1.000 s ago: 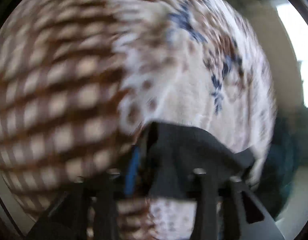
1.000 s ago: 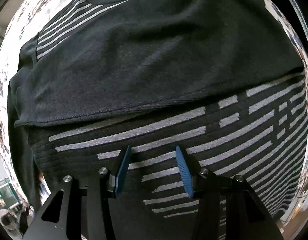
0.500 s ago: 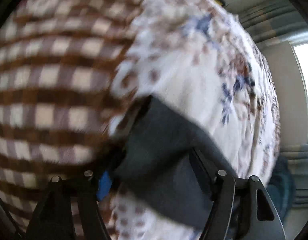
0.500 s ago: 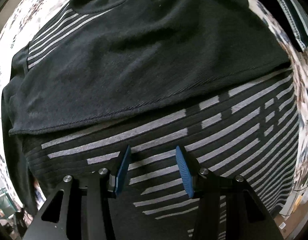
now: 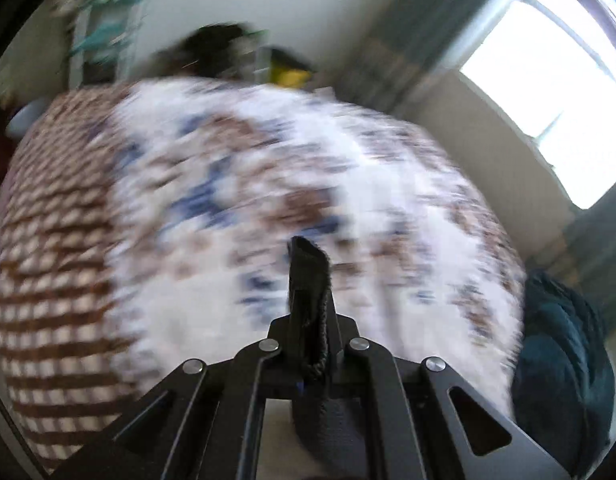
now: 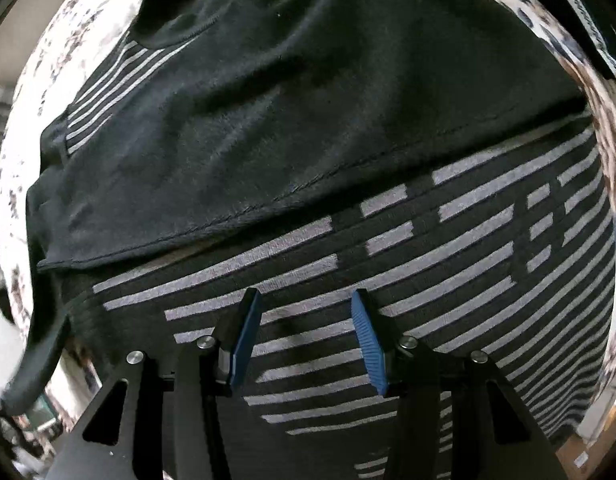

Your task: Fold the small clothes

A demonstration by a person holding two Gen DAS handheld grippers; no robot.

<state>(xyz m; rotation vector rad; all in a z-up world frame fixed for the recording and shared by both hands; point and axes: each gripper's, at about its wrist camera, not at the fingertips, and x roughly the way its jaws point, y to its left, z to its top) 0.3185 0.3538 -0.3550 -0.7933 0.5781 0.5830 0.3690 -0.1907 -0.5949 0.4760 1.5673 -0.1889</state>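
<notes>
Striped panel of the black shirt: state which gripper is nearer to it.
Right. The right gripper hangs open directly over the striped panel. The left gripper is shut on a black fold of cloth, with no stripes in its view.

The left gripper (image 5: 308,336) has its two black fingers pressed together on a fold of black fabric (image 5: 308,276), which stands up between them and hangs down below; the view around it is blurred. The right gripper (image 6: 305,338) has its jaws spread apart with nothing between them; its blue pads (image 6: 245,342) face each other, held low and just above striped cloth (image 6: 448,264).
</notes>
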